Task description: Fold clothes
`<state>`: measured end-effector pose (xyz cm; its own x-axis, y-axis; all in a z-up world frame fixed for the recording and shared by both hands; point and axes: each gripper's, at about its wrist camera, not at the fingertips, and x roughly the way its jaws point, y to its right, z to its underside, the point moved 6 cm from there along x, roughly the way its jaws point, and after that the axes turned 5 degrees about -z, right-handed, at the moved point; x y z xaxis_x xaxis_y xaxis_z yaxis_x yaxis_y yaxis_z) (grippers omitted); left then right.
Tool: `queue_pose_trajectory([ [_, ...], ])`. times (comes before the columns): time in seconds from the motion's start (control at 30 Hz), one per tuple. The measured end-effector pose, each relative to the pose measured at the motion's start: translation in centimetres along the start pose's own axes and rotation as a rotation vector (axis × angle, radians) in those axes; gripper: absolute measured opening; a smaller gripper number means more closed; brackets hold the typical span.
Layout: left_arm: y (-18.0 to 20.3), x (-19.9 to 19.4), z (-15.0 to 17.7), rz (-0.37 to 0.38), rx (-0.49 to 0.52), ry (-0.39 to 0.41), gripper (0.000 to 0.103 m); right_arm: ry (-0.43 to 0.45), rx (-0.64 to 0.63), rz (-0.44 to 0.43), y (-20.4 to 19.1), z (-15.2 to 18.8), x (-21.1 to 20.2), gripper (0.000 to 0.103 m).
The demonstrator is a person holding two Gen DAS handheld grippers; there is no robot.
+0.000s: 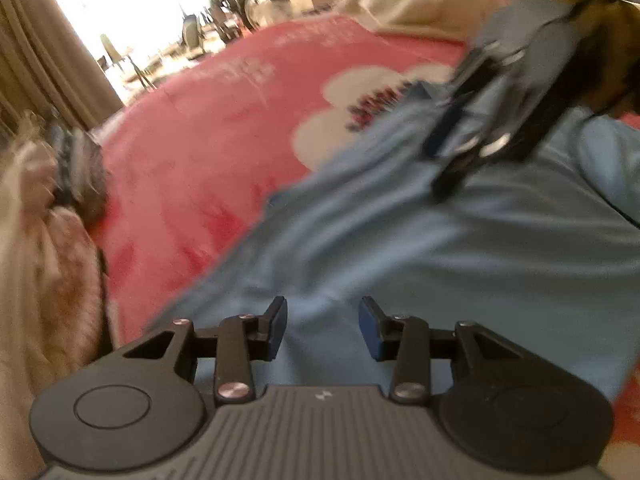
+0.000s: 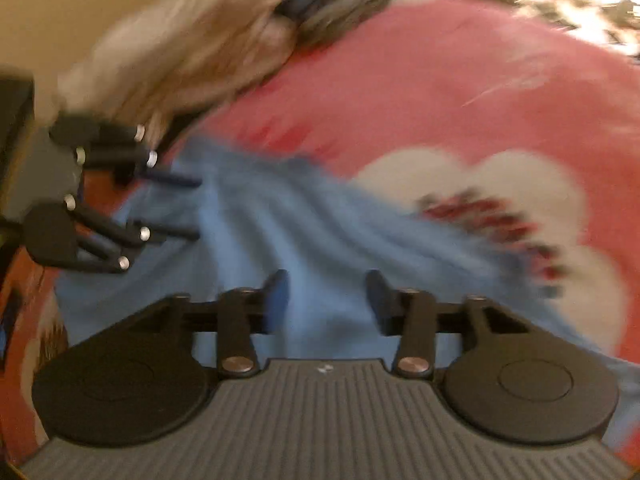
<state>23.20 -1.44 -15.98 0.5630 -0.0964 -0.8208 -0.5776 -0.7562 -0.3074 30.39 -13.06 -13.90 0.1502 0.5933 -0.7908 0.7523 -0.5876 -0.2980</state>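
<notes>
A light blue garment (image 1: 420, 240) lies spread on a pink bedspread (image 1: 208, 128) with white flower prints. It also shows in the right wrist view (image 2: 280, 220). My left gripper (image 1: 323, 322) is open and empty, just above the blue cloth. My right gripper (image 2: 327, 300) is open and empty over the same cloth. The right gripper shows in the left wrist view (image 1: 452, 152) at the upper right, low over the garment. The left gripper shows in the right wrist view (image 2: 192, 208) at the left, open. Both views are blurred.
A heap of beige and pinkish clothes (image 1: 44, 272) with a dark striped piece (image 1: 76, 168) lies at the bed's left side. The same heap (image 2: 192, 56) shows in the right wrist view. A cream fabric (image 1: 420, 4) lies at the far end. Brown curtains (image 1: 44, 60) hang beside a bright window.
</notes>
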Motion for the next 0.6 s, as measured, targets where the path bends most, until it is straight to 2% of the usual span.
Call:
queue_pose_trajectory([
  [0.07,0.9,-0.3,1.2,-0.018,0.011,-0.023,0.041,0.010,0.004,0.050,0.6,-0.6,1.7,0.043],
  [0.1,1.2,-0.6,1.9,-0.024,0.009,-0.030,0.041,0.048,0.031,0.119,1.5,-1.1,1.3,0.041],
  [0.13,1.3,-1.1,2.5,-0.027,0.000,-0.037,0.041,0.089,0.060,0.212,2.4,-1.7,0.7,0.041],
  [0.17,1.3,-1.6,3.1,-0.028,-0.010,-0.042,0.041,0.110,0.069,0.343,3.6,-2.1,0.0,0.044],
  [0.23,1.1,-3.0,3.9,-0.015,-0.049,-0.049,0.041,0.140,0.087,0.498,5.1,-2.0,-2.1,0.044],
  [0.33,1.1,-5.6,4.8,0.019,-0.102,-0.057,0.042,0.251,0.135,0.459,4.1,-1.6,-6.9,0.043],
  [0.47,1.9,-9.3,6.8,0.068,-0.180,-0.101,0.043,0.477,0.034,0.460,-0.9,-0.8,-16.0,0.044],
  [0.53,2.4,-11.1,7.8,0.112,-0.246,-0.116,0.043,0.583,-0.014,0.429,-3.5,0.0,-20.8,0.044],
  [0.6,2.7,-12.5,9.0,0.143,-0.329,-0.125,0.044,0.630,-0.056,0.395,-6.3,0.8,-24.7,0.045],
])
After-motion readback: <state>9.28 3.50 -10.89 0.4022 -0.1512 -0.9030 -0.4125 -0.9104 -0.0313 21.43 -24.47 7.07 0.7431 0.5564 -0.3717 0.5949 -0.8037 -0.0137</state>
